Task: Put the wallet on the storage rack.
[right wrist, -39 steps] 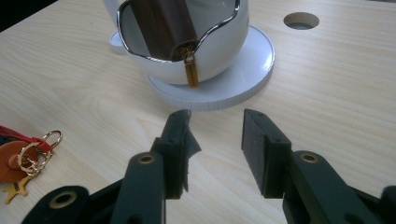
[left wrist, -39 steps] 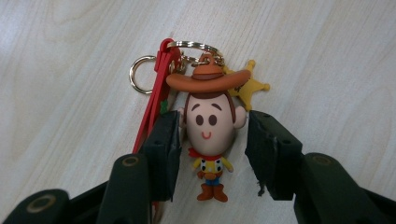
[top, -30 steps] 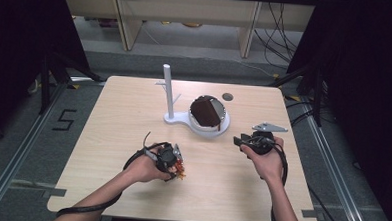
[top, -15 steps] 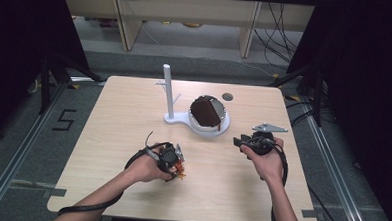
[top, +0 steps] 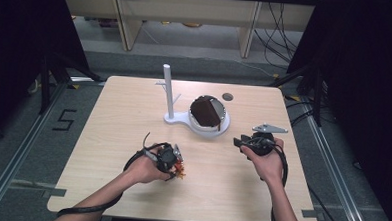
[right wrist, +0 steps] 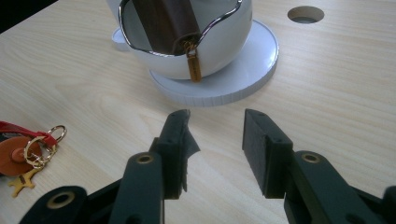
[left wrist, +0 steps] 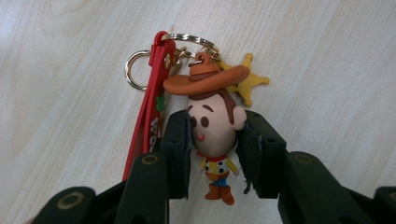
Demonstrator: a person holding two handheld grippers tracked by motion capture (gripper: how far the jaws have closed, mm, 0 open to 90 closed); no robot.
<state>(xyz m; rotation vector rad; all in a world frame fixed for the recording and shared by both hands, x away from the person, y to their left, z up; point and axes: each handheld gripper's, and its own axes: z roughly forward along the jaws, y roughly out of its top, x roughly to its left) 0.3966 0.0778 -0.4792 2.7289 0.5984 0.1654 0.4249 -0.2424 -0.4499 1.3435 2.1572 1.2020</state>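
The left gripper [left wrist: 212, 140] has just been closing and pinches the cowboy keychain [left wrist: 215, 119] near the table's [top: 134, 103] front edge. The right gripper [right wrist: 215, 149] hangs open, holding nothing, over bare wood before the white bowl [right wrist: 219, 42].

The right claw [right wrist: 215, 140] hangs open above the table [right wrist: 336, 107], facing a white bowl [right wrist: 219, 42] holding a brown wallet [right wrist: 163, 21].

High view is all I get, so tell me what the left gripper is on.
Observer: The left gripper has just been closing; its pads press both sides of the cowboy figure, a keychain lying on the table.
Operator: List what else is attached to it.
Observer: A red strap and a yellow star charm.
Operator: Now report the right gripper.
Observer: The right gripper is open with nothing between its pads, pointed at the white bowl, where a gold tag hangs over the rim.
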